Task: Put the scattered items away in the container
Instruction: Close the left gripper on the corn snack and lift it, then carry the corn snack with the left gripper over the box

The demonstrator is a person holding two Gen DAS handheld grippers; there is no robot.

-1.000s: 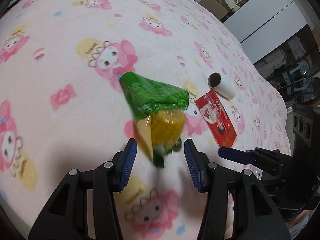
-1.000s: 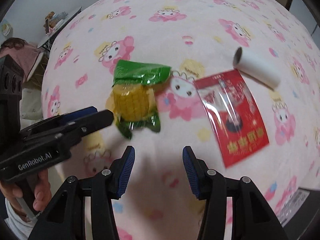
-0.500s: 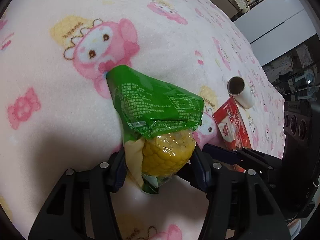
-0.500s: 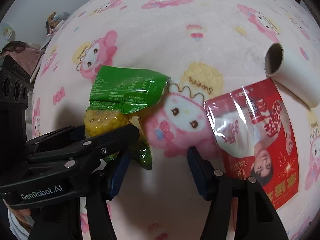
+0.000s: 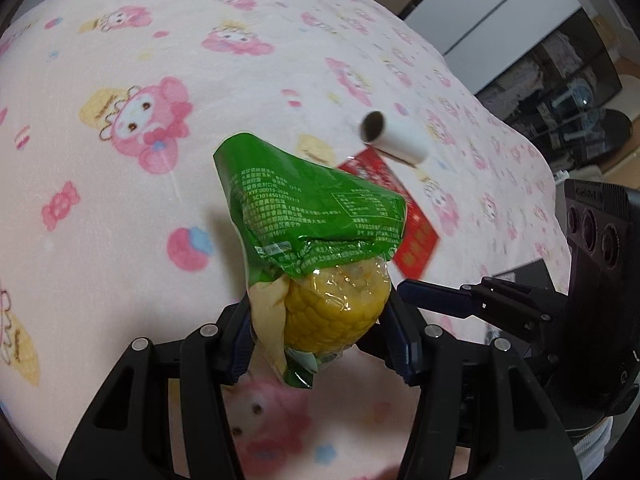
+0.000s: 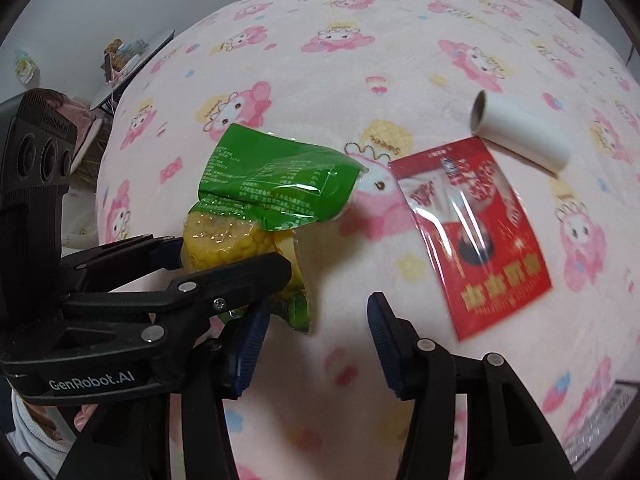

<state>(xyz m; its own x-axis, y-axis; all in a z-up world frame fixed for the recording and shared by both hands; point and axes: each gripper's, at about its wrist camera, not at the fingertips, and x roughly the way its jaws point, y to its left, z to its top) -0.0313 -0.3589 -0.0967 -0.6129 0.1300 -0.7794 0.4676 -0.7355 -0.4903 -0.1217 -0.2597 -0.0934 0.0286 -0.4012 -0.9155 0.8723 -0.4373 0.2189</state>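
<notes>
- Left wrist view: the left gripper (image 5: 320, 344) is clamped on the corn packet (image 5: 316, 240), its 2 pads squeezing the yellow cob end while the green top stands up loose above the pink blanket (image 5: 120, 220).
- Just right of the packet, farther across the blanket, lie the red packet (image 5: 416, 232) and the white roll (image 5: 394, 138), the roll touching the red packet's far corner.
- Right wrist view: the right gripper (image 6: 314, 340) has nothing between its jaws; they are closing over bare blanket, near the corn packet's lower tail.
- No container shows clearly in either view, so I cannot tell where the corn packet must go.
- Risk 1: the cob is round and wrapped in slick film, so a fast swing could make it slide out of the pads.
- Risk 2: the 2 grippers sit very close, and the right one could knock the packet's tail and twist it loose.
- Risk 3: the roll may trundle away if the red packet is pulled from beside it.
</notes>
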